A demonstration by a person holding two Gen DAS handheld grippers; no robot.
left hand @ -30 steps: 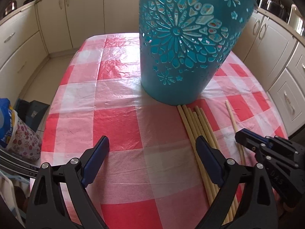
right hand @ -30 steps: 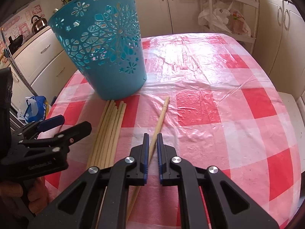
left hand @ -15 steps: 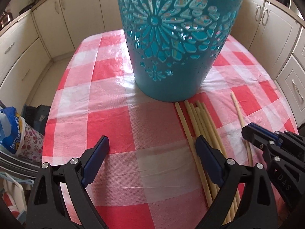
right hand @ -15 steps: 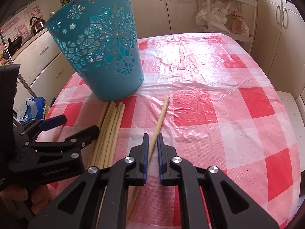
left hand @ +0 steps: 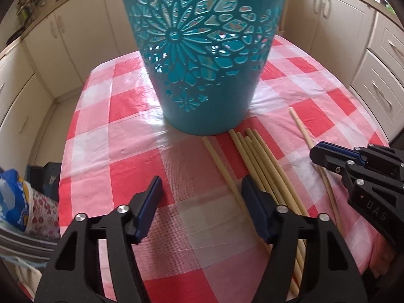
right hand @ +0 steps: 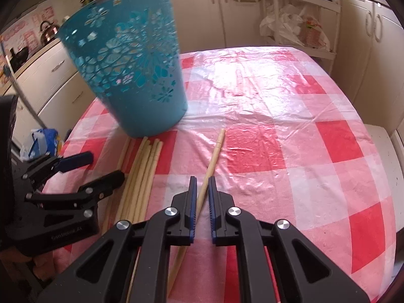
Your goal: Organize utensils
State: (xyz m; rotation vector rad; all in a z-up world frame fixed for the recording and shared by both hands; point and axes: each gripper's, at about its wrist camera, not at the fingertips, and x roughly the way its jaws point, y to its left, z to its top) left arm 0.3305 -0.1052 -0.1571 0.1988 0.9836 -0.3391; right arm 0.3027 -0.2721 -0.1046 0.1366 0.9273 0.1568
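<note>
Right gripper (right hand: 202,189) pinches one stick (right hand: 214,151); left gripper (left hand: 200,193), closing, straddles another stick (left hand: 219,162), bound for the basket (left hand: 202,50).

- A red-and-white checked cloth (right hand: 290,136) under clear plastic covers the bench.
- Cream cupboards (left hand: 58,48) with metal handles line the walls around it.
- A kettle (right hand: 48,31) stands on the counter at the far left, near a dark pan (right hand: 17,55).
- A white rack (right hand: 300,22) by the far wall holds plastic bags (right hand: 280,29).
- A blue and white bag (left hand: 12,197) sits low beside the bench, next to a flowered bag (left hand: 43,209).
</note>
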